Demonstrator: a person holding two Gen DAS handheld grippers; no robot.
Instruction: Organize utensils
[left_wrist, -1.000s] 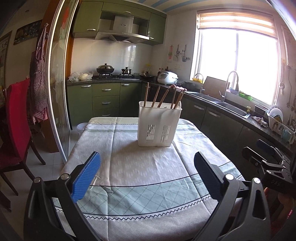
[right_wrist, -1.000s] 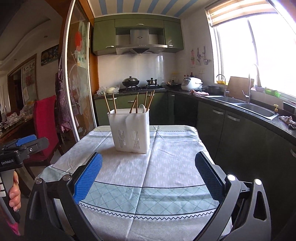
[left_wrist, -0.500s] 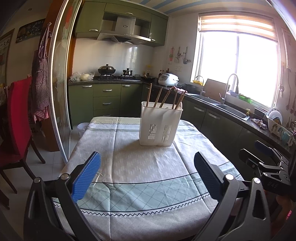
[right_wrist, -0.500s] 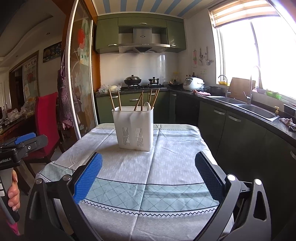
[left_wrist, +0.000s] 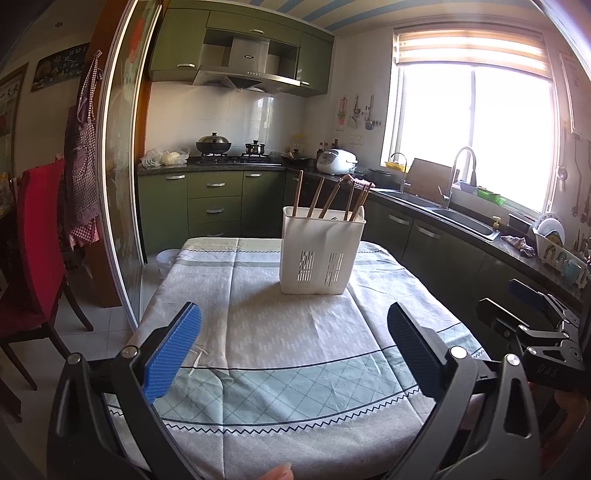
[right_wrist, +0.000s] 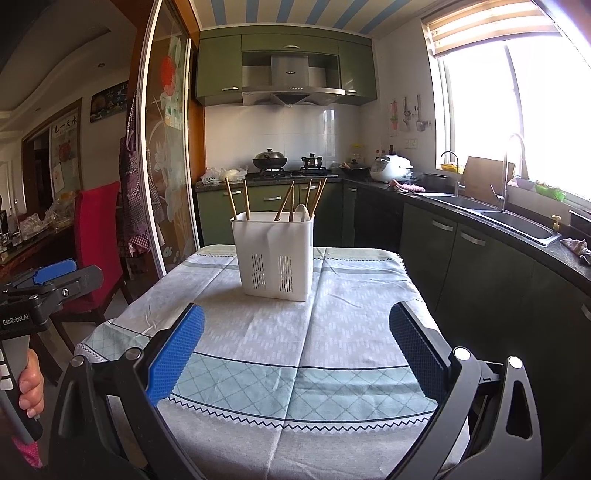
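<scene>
Chopsticks (left_wrist: 325, 197) and a spoon (right_wrist: 301, 213) stand in the white holder (left_wrist: 319, 254) at frame centre, tablecloth (left_wrist: 280, 332) bare, left gripper (left_wrist: 291, 349) and right gripper (right_wrist: 295, 350) both spread empty, so sorting looks either finished or pending.

A red chair (left_wrist: 35, 240) stands left of the table (left_wrist: 258, 332), which wears a pale patterned cloth. Beyond the table, a black wok (right_wrist: 269, 159) and a small pot (right_wrist: 312, 161) sit on the stove. Right of the stove rests a white rice cooker (left_wrist: 337, 161). Further right, a sink (right_wrist: 517, 221) lies under the window (left_wrist: 476, 129). A checked apron (left_wrist: 81, 173) hangs above the chair.
</scene>
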